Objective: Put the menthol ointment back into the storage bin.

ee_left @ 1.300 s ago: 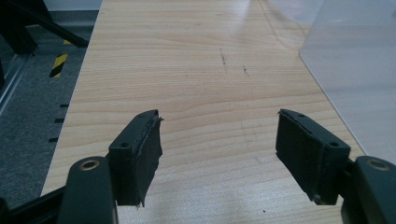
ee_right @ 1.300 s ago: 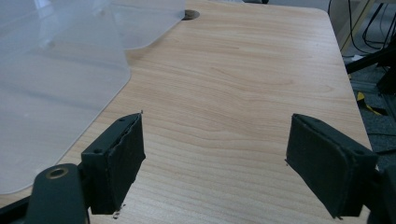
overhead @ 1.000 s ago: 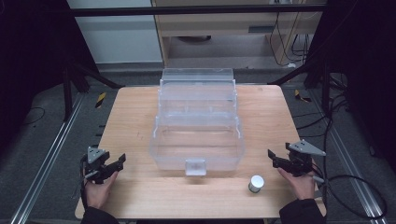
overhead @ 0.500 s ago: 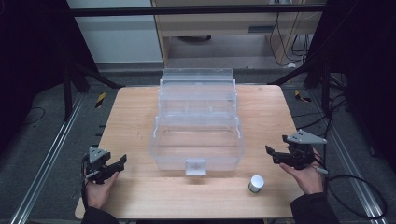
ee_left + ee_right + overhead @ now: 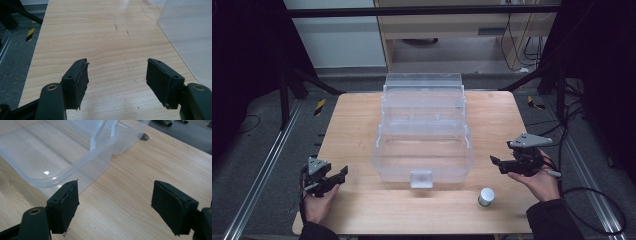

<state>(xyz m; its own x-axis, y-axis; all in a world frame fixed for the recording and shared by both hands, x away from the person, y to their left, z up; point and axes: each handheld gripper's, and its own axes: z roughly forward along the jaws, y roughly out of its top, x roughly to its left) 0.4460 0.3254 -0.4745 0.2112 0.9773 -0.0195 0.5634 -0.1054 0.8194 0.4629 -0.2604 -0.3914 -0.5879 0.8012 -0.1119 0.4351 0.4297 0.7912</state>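
Note:
A clear plastic storage box (image 5: pixel 424 150) stands open in the middle of the wooden table (image 5: pixel 354 120), its lid tipped back behind it. A small white cylinder (image 5: pixel 485 196) stands near the front edge, right of the box's latch. My right gripper (image 5: pixel 496 162) hovers beside the box's right wall, above and behind the cylinder; its jaws have just been opening and nothing is between them. The right gripper view has the right gripper (image 5: pixel 115 202) facing the box's corner (image 5: pixel 50 152). My left gripper (image 5: pixel 343 172) rests open and empty at the front left. In its own view the left gripper (image 5: pixel 117 75) faces bare wood, beside the box (image 5: pixel 190 37).
Metal rails (image 5: pixel 262 175) run along the floor on both sides of the table. Cables (image 5: pixel 597 205) lie on the floor at the right. Black frame posts (image 5: pixel 287 95) stand at the far corners. Bare wood lies left and right of the box.
The right gripper has lifted off the table by the cylinder and drifted toward the box's right side. The left hand has stayed put.

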